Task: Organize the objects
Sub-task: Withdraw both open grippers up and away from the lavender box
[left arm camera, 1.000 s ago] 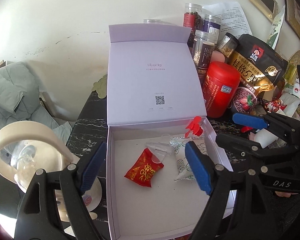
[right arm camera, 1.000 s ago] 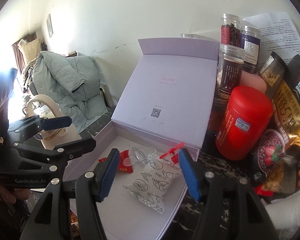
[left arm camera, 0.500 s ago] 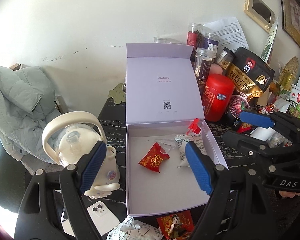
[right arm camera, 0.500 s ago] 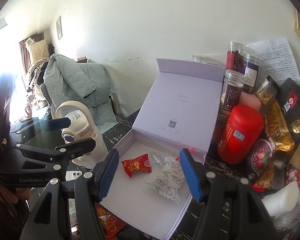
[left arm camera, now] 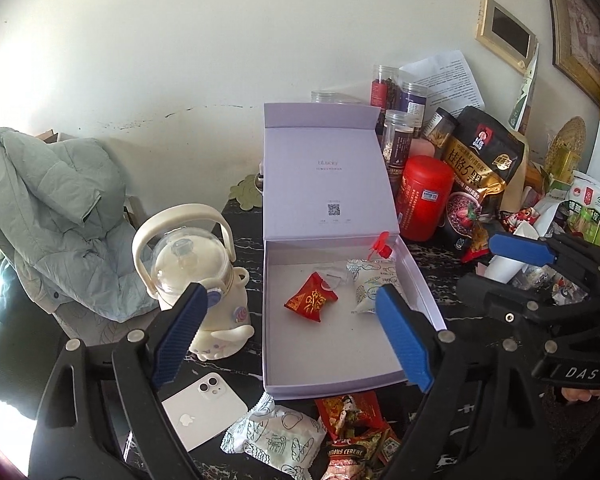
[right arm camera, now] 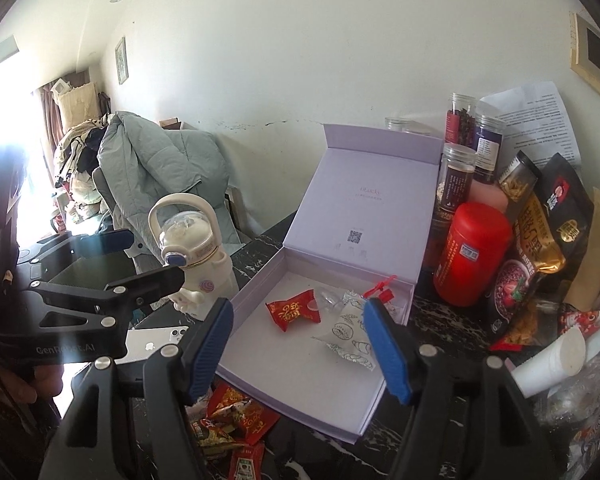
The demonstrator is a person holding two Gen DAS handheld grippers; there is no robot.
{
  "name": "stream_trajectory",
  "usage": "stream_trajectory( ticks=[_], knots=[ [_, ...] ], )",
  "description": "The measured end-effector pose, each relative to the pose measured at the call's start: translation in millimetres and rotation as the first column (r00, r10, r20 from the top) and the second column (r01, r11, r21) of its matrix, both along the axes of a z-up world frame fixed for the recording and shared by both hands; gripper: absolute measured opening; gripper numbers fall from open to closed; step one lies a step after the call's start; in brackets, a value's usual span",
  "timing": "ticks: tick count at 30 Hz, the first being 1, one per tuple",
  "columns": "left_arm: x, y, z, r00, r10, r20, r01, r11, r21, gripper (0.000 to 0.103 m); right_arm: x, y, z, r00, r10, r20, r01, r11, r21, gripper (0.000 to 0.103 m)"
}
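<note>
Black marble table (left arm camera: 240, 368), lilac box (left arm camera: 328, 344) lid marked "uLucky", "Cereal" packet (left arm camera: 350, 454)

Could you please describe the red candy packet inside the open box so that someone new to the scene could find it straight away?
Find the pale lilac box standing open in the middle of the dark marble table, its lid upright against the jars. On its floor lies the red candy packet, left of a white printed sachet. It is the only red, gold-lettered wrapper inside the box; the other red wrappers lie outside, in front of the box.
</note>
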State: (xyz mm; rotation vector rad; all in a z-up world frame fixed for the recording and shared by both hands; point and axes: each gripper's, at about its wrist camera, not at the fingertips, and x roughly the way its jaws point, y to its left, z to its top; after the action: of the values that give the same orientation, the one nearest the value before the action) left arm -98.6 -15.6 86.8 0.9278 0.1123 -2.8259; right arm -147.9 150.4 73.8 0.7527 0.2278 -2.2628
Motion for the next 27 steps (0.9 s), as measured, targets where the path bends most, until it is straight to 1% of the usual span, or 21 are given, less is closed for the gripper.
stream_trajectory(
  ticks=[3,7,15,19,23,27],
  knots=[
    [7.6,1.4,0.3,1.000,0.005,-0.002,-0.005,1.000,-0.006,0.089,9.3,3.8,-2.5,1.000,-0.017,0.007,0.017,1.000,0.006,0.073],
    [17.9,1.7,-1.4,1.000,0.000,-0.005,0.000,1.000,0.014,0.093,19.5,11.1,-5.4,0.999,-0.047,0.025,0.047,0.999,0.001,0.073],
    [31.8,4.1,-3.2,1.000,-0.008,-0.001,0.008,1.000,0.023,0.097,33.0,15.0,-9.1,0.997,-0.065,0.040,0.065,0.998,0.000,0.075],
    [35.5,3.0,-4.6,1.000,-0.005,0.003,0.005,1.000,0.026,0.098,34.9,15.8,-8.4,0.996,-0.082,0.040,0.082,0.997,0.010,0.075],
    [37.1,-1.3,-6.9,1.000,-0.001,0.012,0.001,0.999,0.047,0.098,38.5,15.5,-7.9,0.995,-0.094,0.025,0.093,0.995,0.032,0.075],
    [38.8,-3.4,-10.6,1.000,-0.001,0.023,-0.001,0.998,0.062,0.098,45.1,17.8,-9.5,0.995,-0.096,0.025,0.096,0.995,0.023,0.075]
  ],
)
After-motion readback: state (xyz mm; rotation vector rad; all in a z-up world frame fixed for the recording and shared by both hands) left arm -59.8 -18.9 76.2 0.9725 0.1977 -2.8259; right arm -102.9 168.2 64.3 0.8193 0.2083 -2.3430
